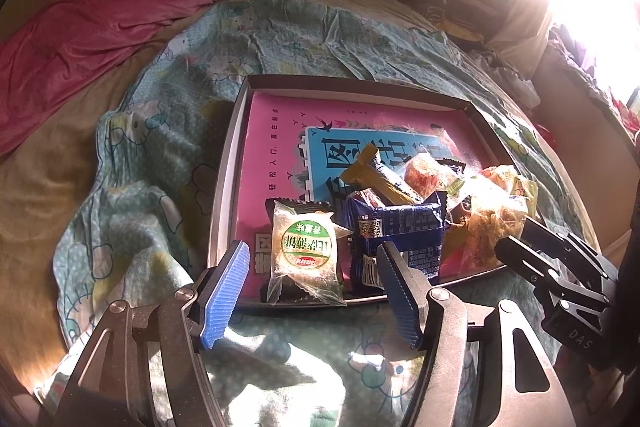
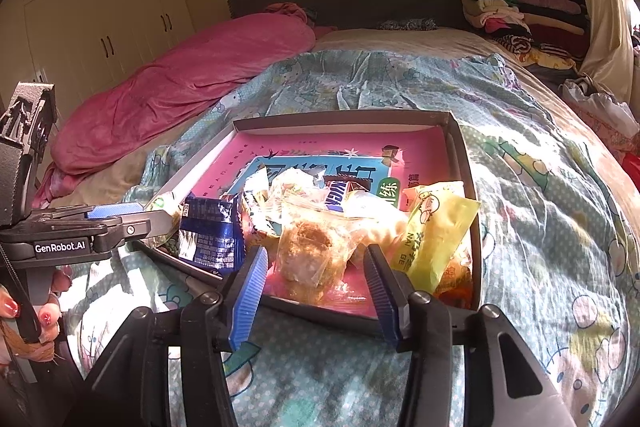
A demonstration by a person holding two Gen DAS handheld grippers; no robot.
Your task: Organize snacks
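Note:
A shallow cardboard box [image 1: 352, 83] [image 2: 344, 118] with a pink printed liner lies on the bed and holds a pile of wrapped snacks. My left gripper [image 1: 310, 293] is open at the box's near edge, with a clear packet bearing a green round label [image 1: 306, 249] between its blue pads and a dark blue packet [image 1: 400, 231] beside it. My right gripper [image 2: 316, 293] is open at the box's near edge, around a clear packet with a brown cake [image 2: 312, 247]. A yellow packet [image 2: 436, 235] lies to its right. The dark blue packet [image 2: 212, 231] lies to its left.
The box rests on a light blue cartoon-print quilt [image 1: 160, 155] [image 2: 540, 187]. A pink blanket [image 1: 100, 19] [image 2: 192, 75] lies at the far left. Folded clothes [image 2: 516, 15] are stacked at the headboard on the right. White wardrobes [image 2: 100, 7] stand beyond the bed.

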